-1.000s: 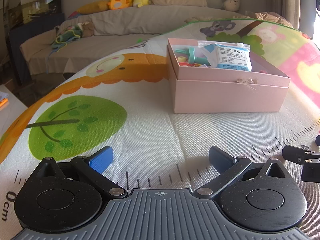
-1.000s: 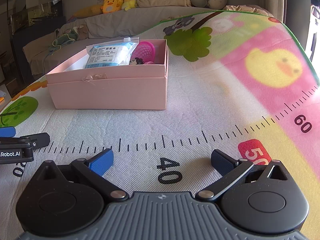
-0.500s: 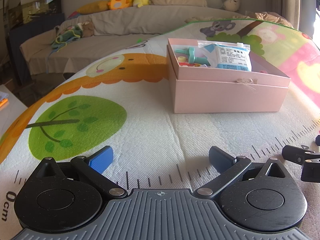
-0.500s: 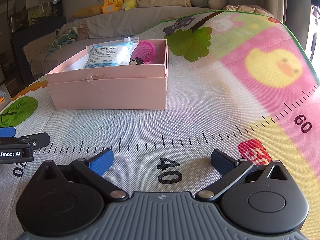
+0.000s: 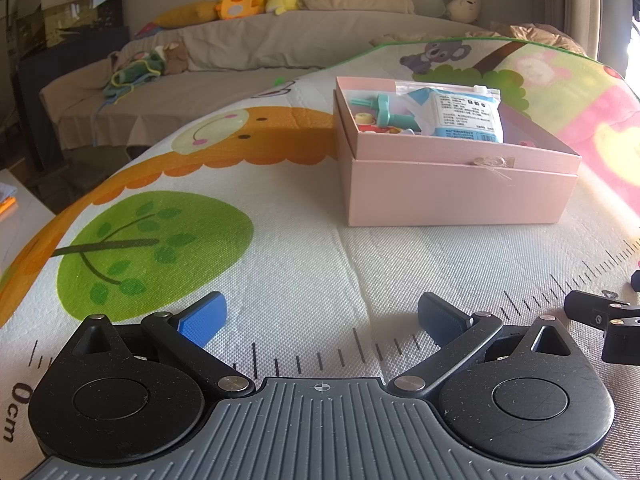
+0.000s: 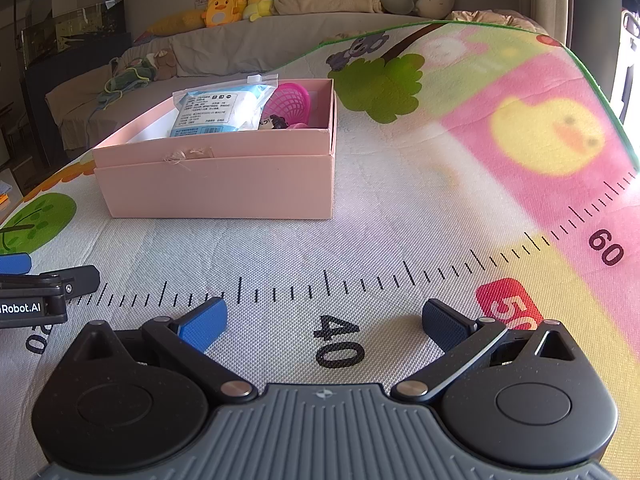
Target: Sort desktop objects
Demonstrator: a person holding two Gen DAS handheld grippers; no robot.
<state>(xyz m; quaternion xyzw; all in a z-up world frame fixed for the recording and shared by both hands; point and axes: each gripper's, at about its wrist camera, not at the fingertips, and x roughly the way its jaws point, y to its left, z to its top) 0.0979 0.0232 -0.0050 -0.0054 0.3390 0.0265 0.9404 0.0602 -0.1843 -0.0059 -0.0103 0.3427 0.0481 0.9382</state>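
Pink box [image 5: 456, 192] sits upper right of centre in left view, upper left of centre in right view; long side faces you. Inside: blue-white packet [image 5: 466, 114], teal toy [image 5: 380, 106], pink basket [image 6: 290, 102]. Your left gripper [image 5: 320, 316] and right gripper [image 6: 324, 318] both spread wide, holding nothing, low over play mat [image 6: 400, 220]. Box lies ahead, between them, neither clearly nearer. No loose item visible on mat; sorting looks done.
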